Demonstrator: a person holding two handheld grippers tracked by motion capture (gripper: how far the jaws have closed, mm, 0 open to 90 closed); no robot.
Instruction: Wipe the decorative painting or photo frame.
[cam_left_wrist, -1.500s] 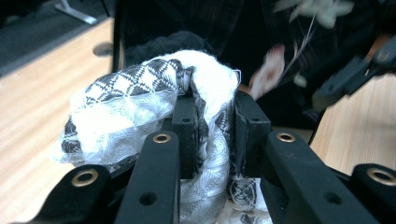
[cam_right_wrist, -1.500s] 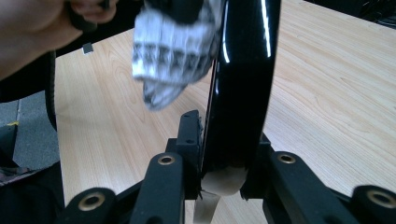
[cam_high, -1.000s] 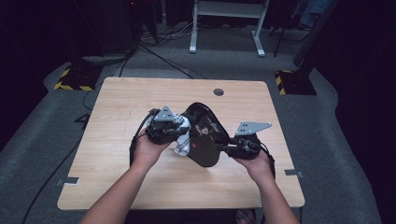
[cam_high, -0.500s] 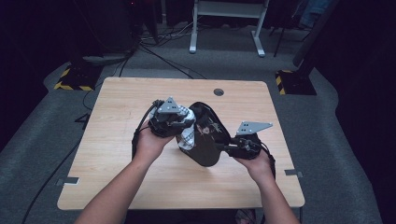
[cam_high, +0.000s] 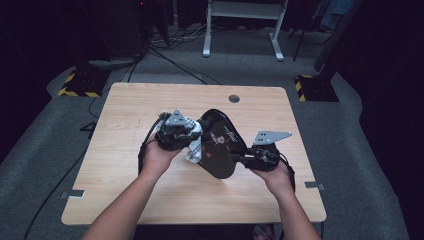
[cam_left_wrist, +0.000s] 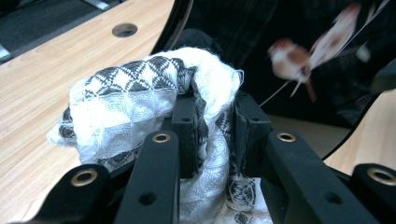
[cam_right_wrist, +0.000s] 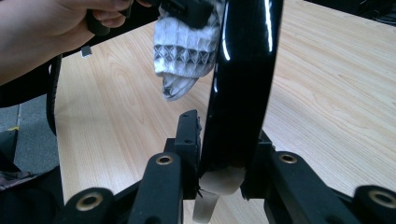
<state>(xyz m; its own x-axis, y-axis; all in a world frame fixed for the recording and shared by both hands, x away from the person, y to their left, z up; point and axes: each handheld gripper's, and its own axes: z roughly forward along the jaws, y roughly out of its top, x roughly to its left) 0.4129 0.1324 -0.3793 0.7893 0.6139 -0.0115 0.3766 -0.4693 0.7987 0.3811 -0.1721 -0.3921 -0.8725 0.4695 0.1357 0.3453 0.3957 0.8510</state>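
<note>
Since a second ago the left tool (cam_high: 192, 142) with its patterned cloth (cam_left_wrist: 140, 98) has slid slightly along the black plate (cam_high: 220, 145); the right tool (cam_high: 239, 159) has kept still. Left tool is clenched on the cloth, pressed against the plate's glossy face. Right tool clamps the plate's rim (cam_right_wrist: 233, 154), holding it tilted on edge above the surface (cam_high: 125, 105), long axis running away from the person.

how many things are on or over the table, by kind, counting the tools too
tools: 2, the left tool and the right tool
cloths: 1, a black and white patterned cloth
plates: 1, a black plate with a bird picture
total: 4
</note>
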